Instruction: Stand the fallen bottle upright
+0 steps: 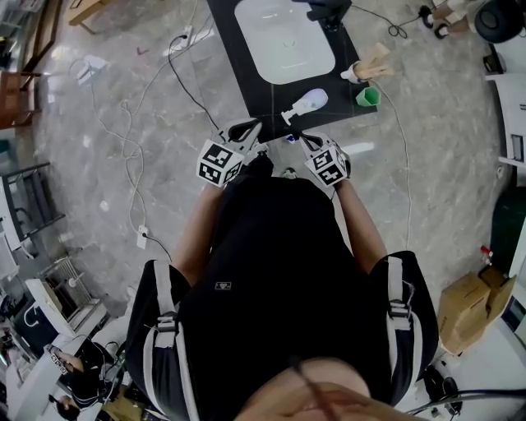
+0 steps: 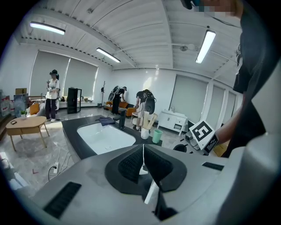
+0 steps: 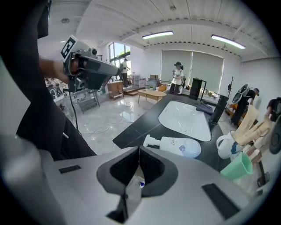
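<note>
A white pump bottle (image 1: 306, 104) lies on its side on the black counter (image 1: 243, 74), just in front of the sink, with its pump head pointing toward the counter's front edge. In the right gripper view the bottle (image 3: 176, 145) lies ahead of my jaws, pump to the left. My left gripper (image 1: 253, 131) and right gripper (image 1: 302, 140) hover side by side at the counter's near edge, a short way from the bottle. Both have their pads pressed together with nothing between them: left gripper (image 2: 143, 157), right gripper (image 3: 138, 161).
A white sink (image 1: 283, 37) with a dark faucet (image 1: 329, 11) fills the counter's far part. A green cup (image 1: 368, 96) and a white mug of wooden utensils (image 1: 362, 71) stand right of the bottle. Cables trail across the marble floor (image 1: 123, 156).
</note>
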`<action>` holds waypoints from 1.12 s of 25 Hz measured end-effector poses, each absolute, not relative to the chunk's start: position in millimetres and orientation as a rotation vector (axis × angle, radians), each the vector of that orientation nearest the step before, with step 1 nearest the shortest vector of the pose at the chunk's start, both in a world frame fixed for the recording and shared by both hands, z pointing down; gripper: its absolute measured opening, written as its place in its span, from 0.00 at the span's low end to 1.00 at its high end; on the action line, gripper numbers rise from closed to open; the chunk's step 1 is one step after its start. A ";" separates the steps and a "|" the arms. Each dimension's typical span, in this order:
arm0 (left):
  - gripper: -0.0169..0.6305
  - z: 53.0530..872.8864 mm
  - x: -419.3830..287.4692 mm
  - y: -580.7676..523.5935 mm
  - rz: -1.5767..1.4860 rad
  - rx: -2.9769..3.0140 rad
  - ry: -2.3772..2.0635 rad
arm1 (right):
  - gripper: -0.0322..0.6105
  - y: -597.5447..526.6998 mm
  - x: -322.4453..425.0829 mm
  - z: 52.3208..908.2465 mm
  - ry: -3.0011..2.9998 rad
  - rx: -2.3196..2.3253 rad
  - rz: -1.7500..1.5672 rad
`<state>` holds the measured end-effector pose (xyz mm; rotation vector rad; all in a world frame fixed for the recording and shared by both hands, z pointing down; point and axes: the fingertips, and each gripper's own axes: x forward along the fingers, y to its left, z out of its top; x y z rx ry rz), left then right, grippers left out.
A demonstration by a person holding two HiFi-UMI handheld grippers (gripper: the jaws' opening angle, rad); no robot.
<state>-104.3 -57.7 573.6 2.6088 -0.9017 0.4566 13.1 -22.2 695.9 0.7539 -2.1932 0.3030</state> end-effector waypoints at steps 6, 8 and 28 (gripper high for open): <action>0.05 577.3 -123.8 -81.2 0.466 2.611 -0.889 | 0.15 -33.5 -4.9 721.1 -2.158 0.722 0.348; 0.05 578.2 -129.6 -89.6 0.467 2.616 -0.883 | 0.15 -38.3 -10.4 729.3 -2.147 0.724 0.359; 0.05 590.2 -143.5 -143.5 0.531 2.670 -0.725 | 0.23 -63.6 -21.5 776.5 -2.028 0.791 0.436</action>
